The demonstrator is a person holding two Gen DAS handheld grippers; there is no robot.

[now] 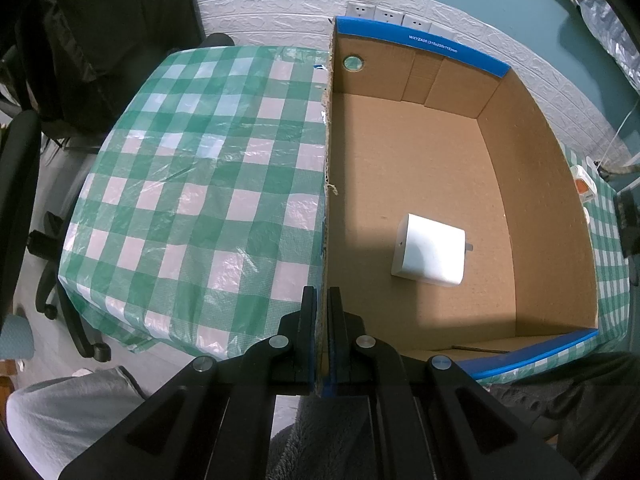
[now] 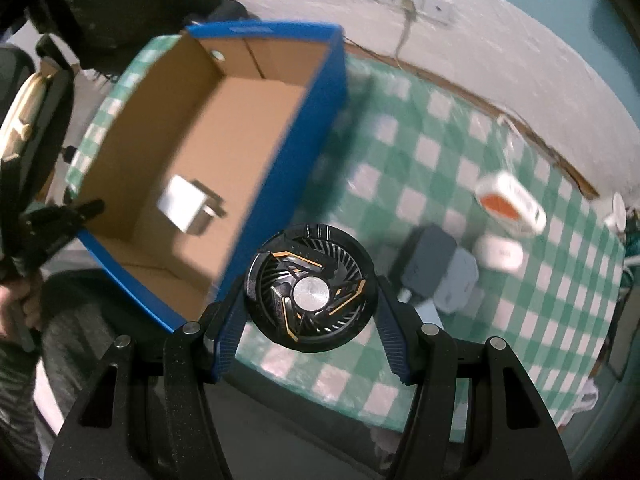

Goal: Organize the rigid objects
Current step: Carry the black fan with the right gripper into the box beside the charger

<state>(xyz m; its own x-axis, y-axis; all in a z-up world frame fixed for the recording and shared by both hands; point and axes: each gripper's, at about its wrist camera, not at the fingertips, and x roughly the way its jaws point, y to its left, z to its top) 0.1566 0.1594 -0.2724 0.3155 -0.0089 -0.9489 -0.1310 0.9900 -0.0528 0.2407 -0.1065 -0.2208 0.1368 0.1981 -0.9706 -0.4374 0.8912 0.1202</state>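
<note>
i see one white charger boxed at frame centre; my right gripper clenches the fan; my left gripper pinches the box wall; several gadgets wait right of frame.

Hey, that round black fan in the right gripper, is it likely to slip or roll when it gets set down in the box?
The fan is probably rigid: it looks like hard plastic with a metal hub. The right gripper pinches its curved rim, so it might pivot or slip. Laid flat in the box it should stay put; on edge, it could roll.
</note>
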